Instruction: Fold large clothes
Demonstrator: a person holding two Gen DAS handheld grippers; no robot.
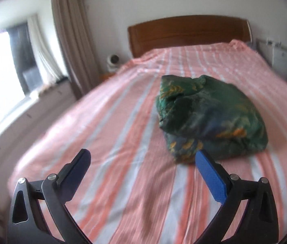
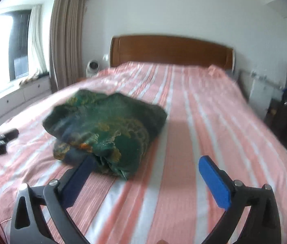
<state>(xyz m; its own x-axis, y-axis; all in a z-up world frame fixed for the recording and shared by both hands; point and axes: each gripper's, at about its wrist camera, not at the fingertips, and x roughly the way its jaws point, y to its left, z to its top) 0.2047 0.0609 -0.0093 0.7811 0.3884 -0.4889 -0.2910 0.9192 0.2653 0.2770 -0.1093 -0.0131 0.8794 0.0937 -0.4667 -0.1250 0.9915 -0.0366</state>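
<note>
Where stripes run: 1 bundled garment (image 1: 210, 118)

Dark green garment (image 1: 210, 118) with gold print, folded into a thick bundle, lying mid-bed

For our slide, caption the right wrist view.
Open right gripper above striped bed, near bundled green garment.

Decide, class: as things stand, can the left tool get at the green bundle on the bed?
Probably yes. The left tool is open, and only bare striped bedspread lies between it and the green bundle.
</note>
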